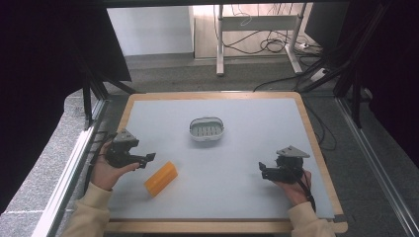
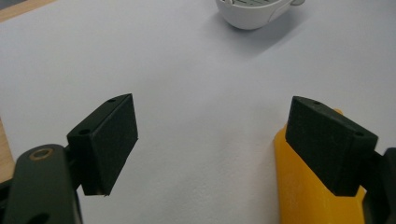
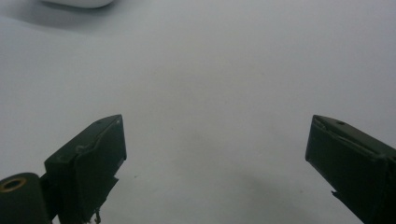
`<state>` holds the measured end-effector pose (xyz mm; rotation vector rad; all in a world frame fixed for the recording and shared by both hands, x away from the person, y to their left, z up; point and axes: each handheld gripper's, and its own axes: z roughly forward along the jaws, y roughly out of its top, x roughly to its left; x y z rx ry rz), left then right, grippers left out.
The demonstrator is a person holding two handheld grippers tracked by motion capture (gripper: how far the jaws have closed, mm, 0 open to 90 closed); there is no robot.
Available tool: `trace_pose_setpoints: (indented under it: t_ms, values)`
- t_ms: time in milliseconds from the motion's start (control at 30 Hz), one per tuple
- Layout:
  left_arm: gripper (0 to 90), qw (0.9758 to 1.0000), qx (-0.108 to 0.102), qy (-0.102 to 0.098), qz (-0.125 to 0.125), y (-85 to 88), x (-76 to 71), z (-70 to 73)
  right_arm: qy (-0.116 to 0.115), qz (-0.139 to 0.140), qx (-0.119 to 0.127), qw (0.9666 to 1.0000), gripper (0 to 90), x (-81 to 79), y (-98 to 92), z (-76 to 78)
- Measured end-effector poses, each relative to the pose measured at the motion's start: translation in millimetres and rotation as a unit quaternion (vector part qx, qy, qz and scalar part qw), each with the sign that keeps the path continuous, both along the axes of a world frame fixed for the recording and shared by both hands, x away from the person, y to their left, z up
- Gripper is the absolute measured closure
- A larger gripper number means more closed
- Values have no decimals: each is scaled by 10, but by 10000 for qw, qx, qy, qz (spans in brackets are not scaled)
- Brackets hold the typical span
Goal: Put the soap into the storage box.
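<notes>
Orange block (image 1: 161,178) lay flat on the grey table (image 1: 247,148), near its front-left part, just beside the left gripper (image 1: 148,159). That gripper's jaws stood spread wide with bare table between them; in the left gripper view the block (image 2: 303,186) sat behind one jaw, and contact could not be told. The right gripper (image 1: 263,170) was also spread wide, holding nothing. A white dish (image 1: 206,129) sat mid-table, well apart.

Left gripper (image 2: 212,149): jaws wide apart over pale table surface (image 2: 187,84), nothing between them. Yellow block (image 2: 303,196) behind one jaw. White basket (image 2: 254,14) at top edge.
</notes>
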<state>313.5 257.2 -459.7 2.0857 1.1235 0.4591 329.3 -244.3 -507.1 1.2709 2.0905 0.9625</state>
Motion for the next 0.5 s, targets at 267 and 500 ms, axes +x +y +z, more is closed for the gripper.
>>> trace_pose_setpoints:
  t_ms: [267, 500]
  values:
    - [188, 9999, 90, -46, -42, -20, -73, 39, -96, -63, 43, 9999, 38, -40, -93, 44]
    - [194, 9999, 105, -17, -51, 19, -148, 45, -176, -258, 86, 9995, 47, -104, -158, 68]
